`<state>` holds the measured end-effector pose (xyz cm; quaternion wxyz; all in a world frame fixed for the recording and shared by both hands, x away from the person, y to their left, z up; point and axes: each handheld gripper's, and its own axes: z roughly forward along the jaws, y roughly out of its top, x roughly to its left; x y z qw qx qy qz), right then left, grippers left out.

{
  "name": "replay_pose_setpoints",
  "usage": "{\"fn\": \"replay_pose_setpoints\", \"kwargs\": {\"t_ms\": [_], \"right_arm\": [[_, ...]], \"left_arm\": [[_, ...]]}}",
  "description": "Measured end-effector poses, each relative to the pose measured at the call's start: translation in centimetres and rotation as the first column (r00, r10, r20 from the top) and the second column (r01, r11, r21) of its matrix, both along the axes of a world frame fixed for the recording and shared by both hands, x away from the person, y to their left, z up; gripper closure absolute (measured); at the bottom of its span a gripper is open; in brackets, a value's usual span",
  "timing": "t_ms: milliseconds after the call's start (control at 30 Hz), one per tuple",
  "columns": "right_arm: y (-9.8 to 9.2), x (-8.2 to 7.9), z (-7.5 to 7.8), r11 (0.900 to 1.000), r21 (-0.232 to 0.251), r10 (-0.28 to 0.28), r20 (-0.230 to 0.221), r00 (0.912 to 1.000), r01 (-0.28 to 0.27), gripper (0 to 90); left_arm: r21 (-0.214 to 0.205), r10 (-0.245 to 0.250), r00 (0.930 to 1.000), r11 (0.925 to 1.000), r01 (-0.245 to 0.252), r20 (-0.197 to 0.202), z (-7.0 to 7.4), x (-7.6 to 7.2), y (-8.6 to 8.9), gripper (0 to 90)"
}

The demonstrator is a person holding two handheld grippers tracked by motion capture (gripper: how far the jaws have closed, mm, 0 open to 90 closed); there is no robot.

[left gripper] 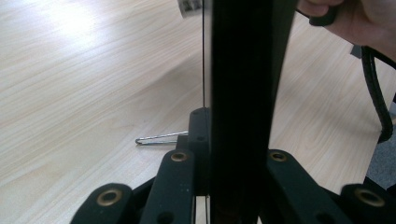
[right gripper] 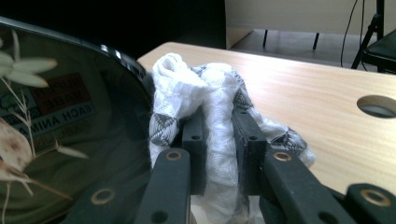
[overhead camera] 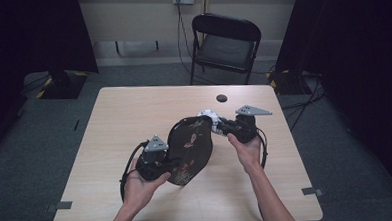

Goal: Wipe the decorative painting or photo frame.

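A dark oval plate (overhead camera: 188, 151) with a pale plant pattern is held tilted above the wooden table (overhead camera: 129, 113). My left gripper (overhead camera: 172, 164) is shut on its near left rim. In the left gripper view the plate (left gripper: 240, 84) stands edge-on as a black band between the jaws of that gripper (left gripper: 236, 140). My right gripper (overhead camera: 215, 124) is shut on a white cloth (overhead camera: 207, 115) at the plate's far right edge. In the right gripper view the bunched cloth (right gripper: 219, 102) sits in the right gripper (right gripper: 223, 126) and lies against the glossy plate (right gripper: 70, 116).
A round cable hole (overhead camera: 222, 98) lies in the table's far right part. A black folding chair (overhead camera: 226, 44) stands behind the table. A thin metal wire loop (left gripper: 159, 138) shows low beside the left jaw.
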<state>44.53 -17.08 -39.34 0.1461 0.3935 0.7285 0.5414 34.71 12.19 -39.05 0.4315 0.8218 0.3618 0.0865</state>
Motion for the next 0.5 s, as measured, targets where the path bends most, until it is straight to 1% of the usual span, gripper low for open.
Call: {"fn": "replay_pose_setpoints", "kwargs": {"t_ms": [33,100,133,167,200,233,267,300,333,400,467,500], "right_arm": [[0.1,0.1,0.0,1.0000,-0.001,0.004,0.002,1.0000,-0.004,78.0],[0.3,-0.1,-1.1,0.9993,-0.031,0.021,-0.015,0.9997,-0.021,78.0],[0.3,-0.1,-1.1,0.9993,-0.031,0.021,-0.015,0.9997,-0.021,78.0],[0.5,-0.2,-1.7,0.9980,-0.055,0.029,-0.026,0.9992,-0.030,78.0],[0.8,-0.4,-2.9,0.9942,-0.102,0.030,-0.039,0.9988,-0.034,78.1],[0.7,-0.4,-3.3,0.9947,-0.098,0.027,-0.048,0.9985,-0.032,78.1],[0.5,-0.4,-3.6,0.9960,-0.083,0.029,-0.056,0.9980,-0.034,78.1],[0.3,-0.5,-3.8,0.9966,-0.075,0.032,-0.057,0.9979,-0.036,78.1],[0.3,-0.5,-3.9,0.9960,-0.081,0.032,-0.058,0.9978,-0.037,78.1],[0.2,-0.7,-4.3,0.9932,-0.110,0.030,-0.060,0.9977,-0.037,78.1],[0.1,-0.7,-4.5,0.9924,-0.117,0.030,-0.063,0.9975,-0.037,78.1],[0.1,-0.9,-5.1,0.9910,-0.131,0.020,-0.075,0.9970,-0.029,78.1]], "left_arm": [[0.001,0.001,1.0000,1.0000,-0.001,-0.002,0.0,0.0,0.0,80.6],[0.000,0.001,1.0000,1.0000,-0.001,-0.001,0.0,-0.1,0.0,80.6],[0.000,0.001,1.0000,1.0000,-0.001,-0.001,0.0,-0.1,0.0,80.6],[0.002,0.001,1.0000,1.0000,-0.001,0.001,0.0,0.0,0.0,80.6],[0.009,-0.002,1.0000,1.0000,0.002,0.008,0.0,0.0,-0.1,80.6],[0.009,-0.002,1.0000,1.0000,0.002,0.008,0.0,0.0,-0.1,80.6],[0.007,-0.001,1.0000,1.0000,0.001,0.005,0.0,0.0,-0.1,80.6],[0.007,-0.001,1.0000,1.0000,0.001,0.004,0.0,0.0,0.0,80.6],[0.003,0.000,1.0000,1.0000,0.000,0.000,0.0,0.0,-0.1,80.7],[0.006,-0.001,1.0000,1.0000,0.001,0.001,0.0,0.0,0.0,80.6],[0.005,0.000,1.0000,1.0000,0.000,0.000,0.0,0.0,0.0,80.7],[0.005,0.000,1.0000,1.0000,0.000,0.000,0.0,0.0,0.0,80.7]]}}
